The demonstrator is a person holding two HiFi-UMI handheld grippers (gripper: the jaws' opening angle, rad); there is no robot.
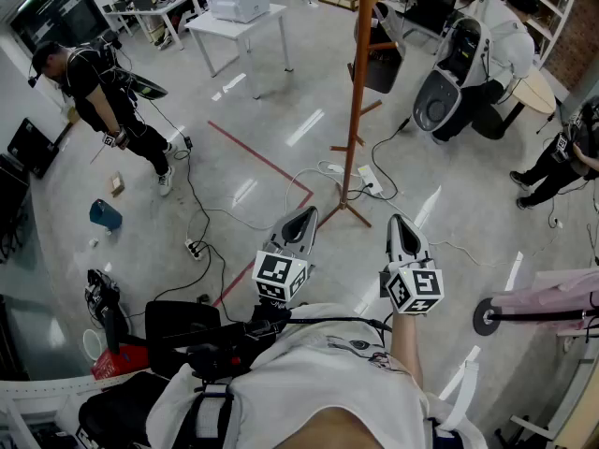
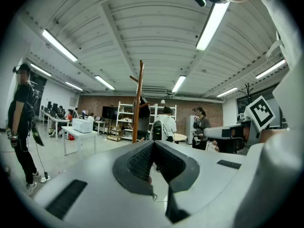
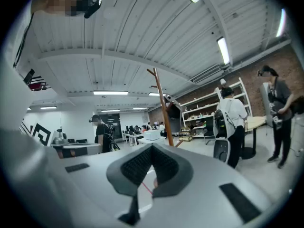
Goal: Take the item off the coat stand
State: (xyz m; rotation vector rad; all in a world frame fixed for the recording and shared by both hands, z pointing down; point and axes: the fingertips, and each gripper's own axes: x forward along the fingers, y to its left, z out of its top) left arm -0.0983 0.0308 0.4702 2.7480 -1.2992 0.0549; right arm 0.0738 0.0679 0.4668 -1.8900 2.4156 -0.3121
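A tall wooden coat stand (image 1: 359, 92) rises from the grey floor ahead of me. A dark bag-like item (image 1: 382, 62) hangs from a peg near its top. Both grippers are held low in front of my body, well short of the stand's base. My left gripper (image 1: 301, 215) and my right gripper (image 1: 401, 223) point toward it, jaws together and nothing between them. In the left gripper view the stand (image 2: 138, 103) with the dark item (image 2: 144, 117) stands far beyond the shut gripper (image 2: 153, 160). The right gripper view shows the stand (image 3: 164, 108) and item (image 3: 173, 111) past the shut gripper (image 3: 151, 167).
Cables and a power strip (image 1: 370, 180) lie around the stand's feet, and red tape lines (image 1: 262, 157) cross the floor. A white table with a printer (image 1: 239, 9) stands behind. A person in black (image 1: 103, 92) is at left, and a person in white with a backpack (image 1: 487, 40) beyond the stand.
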